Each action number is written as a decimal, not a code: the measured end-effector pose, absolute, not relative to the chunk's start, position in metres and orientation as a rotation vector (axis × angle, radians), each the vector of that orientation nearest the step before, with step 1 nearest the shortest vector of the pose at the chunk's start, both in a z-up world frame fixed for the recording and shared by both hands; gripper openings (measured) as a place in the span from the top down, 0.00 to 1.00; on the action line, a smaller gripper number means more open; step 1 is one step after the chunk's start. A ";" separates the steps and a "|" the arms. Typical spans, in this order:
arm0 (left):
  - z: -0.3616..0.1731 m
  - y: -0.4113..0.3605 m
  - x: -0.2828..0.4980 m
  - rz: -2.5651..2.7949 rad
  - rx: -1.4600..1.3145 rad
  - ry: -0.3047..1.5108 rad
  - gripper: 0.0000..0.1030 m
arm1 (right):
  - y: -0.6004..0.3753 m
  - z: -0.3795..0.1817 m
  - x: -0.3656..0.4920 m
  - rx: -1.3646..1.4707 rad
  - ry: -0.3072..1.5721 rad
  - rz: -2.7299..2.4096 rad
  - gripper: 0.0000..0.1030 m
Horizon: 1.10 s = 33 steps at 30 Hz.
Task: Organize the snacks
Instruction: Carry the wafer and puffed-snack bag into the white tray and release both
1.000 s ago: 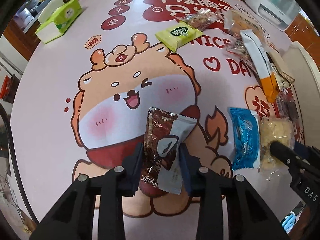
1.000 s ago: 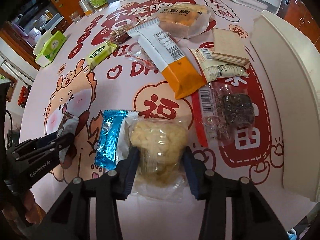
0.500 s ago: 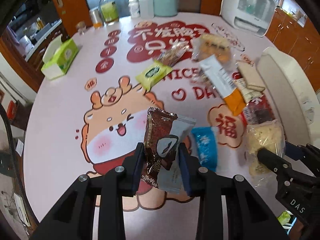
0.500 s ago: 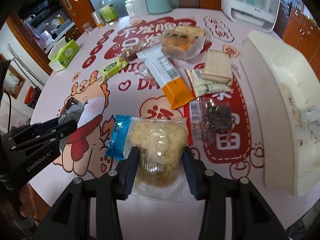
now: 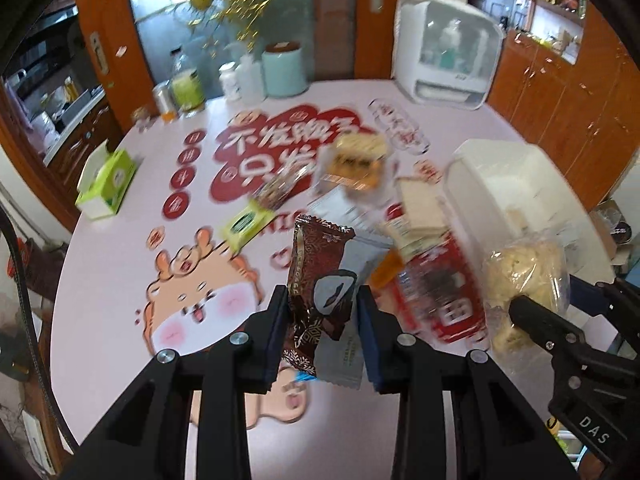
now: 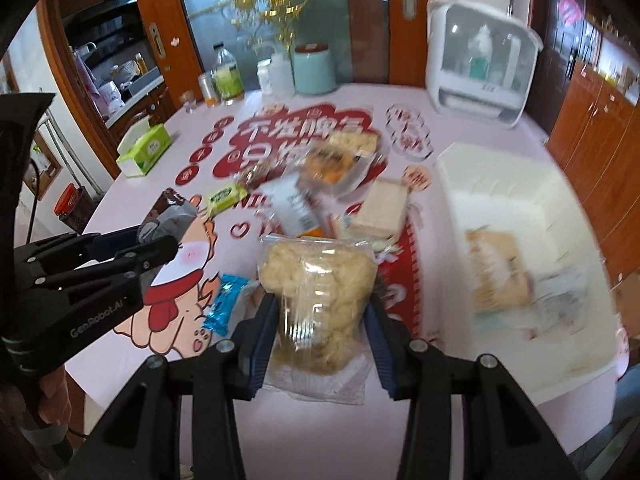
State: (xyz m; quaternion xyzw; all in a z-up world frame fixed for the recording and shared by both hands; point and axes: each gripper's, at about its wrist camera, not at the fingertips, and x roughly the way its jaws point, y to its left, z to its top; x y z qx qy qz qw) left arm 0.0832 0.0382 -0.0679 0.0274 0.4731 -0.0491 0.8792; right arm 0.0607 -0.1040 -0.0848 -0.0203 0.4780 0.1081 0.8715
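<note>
My left gripper (image 5: 322,300) is shut on a brown and grey snack packet (image 5: 316,252), held upright above the cartoon tablecloth. My right gripper (image 6: 320,304) is shut on a clear bag of pale puffed snack (image 6: 316,268), also lifted off the table. The two grippers hang side by side. A white bin (image 6: 508,184) stands to the right with a few packets inside. On the table lie a green packet (image 6: 226,196), a blue packet (image 6: 224,304), a white and orange packet (image 6: 292,204), a wafer pack (image 6: 384,204) and a red-printed clear pack (image 5: 436,292).
A green tissue box (image 5: 108,184) sits at the table's left edge. Bottles and jars (image 5: 188,88), a teal canister (image 5: 282,68) and a white appliance (image 5: 444,60) line the far edge. Wooden cabinets stand to the right.
Both grippers have risen from the table, each carrying its snack, and tilted up. The white bin and the room behind have come into view.
</note>
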 end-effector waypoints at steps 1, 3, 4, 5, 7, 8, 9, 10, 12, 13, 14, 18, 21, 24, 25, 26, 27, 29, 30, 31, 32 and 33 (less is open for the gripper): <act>-0.065 0.032 0.083 -0.108 0.058 0.980 0.69 | -0.112 -0.077 0.060 -0.045 0.981 0.220 0.57; -0.057 0.013 0.085 -0.131 0.059 0.969 0.69 | -0.127 -0.065 0.059 -0.048 0.950 0.207 0.57; -0.054 0.004 0.086 -0.141 0.058 0.964 0.69 | -0.137 -0.059 0.059 -0.045 0.935 0.200 0.57; -0.048 -0.010 0.086 -0.158 0.059 0.955 0.69 | -0.149 -0.051 0.059 -0.036 0.920 0.190 0.57; -0.042 -0.029 0.087 -0.179 0.067 0.941 0.69 | -0.167 -0.040 0.060 -0.023 0.895 0.174 0.57; -0.037 -0.044 0.088 -0.196 0.072 0.931 0.69 | -0.180 -0.033 0.060 -0.018 0.877 0.161 0.57; -0.035 -0.053 0.088 -0.207 0.075 0.925 0.69 | -0.188 -0.029 0.060 -0.016 0.865 0.150 0.57; -0.032 -0.063 0.089 -0.217 0.077 0.920 0.69 | -0.201 -0.024 0.061 -0.012 0.850 0.134 0.57; -0.027 -0.086 0.091 -0.237 0.085 0.905 0.69 | -0.221 -0.016 0.062 0.001 0.830 0.114 0.57; -0.025 -0.099 0.092 -0.246 0.088 0.899 0.69 | -0.231 -0.013 0.062 0.007 0.822 0.105 0.57; -0.023 -0.108 0.094 -0.253 0.087 0.894 0.68 | -0.241 -0.011 0.063 0.012 0.816 0.097 0.57; -0.022 -0.143 0.104 -0.275 0.073 0.892 0.68 | -0.275 -0.009 0.067 0.016 0.805 0.068 0.57; -0.023 -0.168 0.111 -0.281 0.074 0.892 0.68 | -0.296 -0.013 0.072 0.017 0.817 0.055 0.57; -0.025 -0.192 0.118 -0.284 0.083 0.893 0.68 | -0.316 -0.020 0.078 0.030 0.838 0.045 0.57; -0.025 -0.198 0.120 -0.285 0.087 0.893 0.68 | -0.323 -0.022 0.079 0.036 0.845 0.042 0.57; -0.027 -0.207 0.124 -0.286 0.092 0.895 0.68 | -0.330 -0.025 0.082 0.042 0.856 0.039 0.57; -0.028 -0.212 0.127 -0.286 0.094 0.899 0.68 | -0.334 -0.027 0.084 0.046 0.863 0.036 0.57; -0.030 -0.222 0.133 -0.286 0.094 0.904 0.68 | -0.344 -0.032 0.087 0.054 0.878 0.034 0.57; -0.031 -0.226 0.137 -0.280 0.095 0.904 0.68 | -0.348 -0.035 0.088 0.056 0.887 0.035 0.57; -0.032 -0.230 0.140 -0.272 0.099 0.901 0.68 | -0.350 -0.037 0.089 0.059 0.894 0.037 0.57; -0.033 -0.234 0.145 -0.262 0.106 0.899 0.68 | -0.352 -0.039 0.090 0.061 0.899 0.039 0.57; -0.033 -0.236 0.148 -0.254 0.108 0.900 0.68 | -0.354 -0.041 0.092 0.062 0.906 0.041 0.57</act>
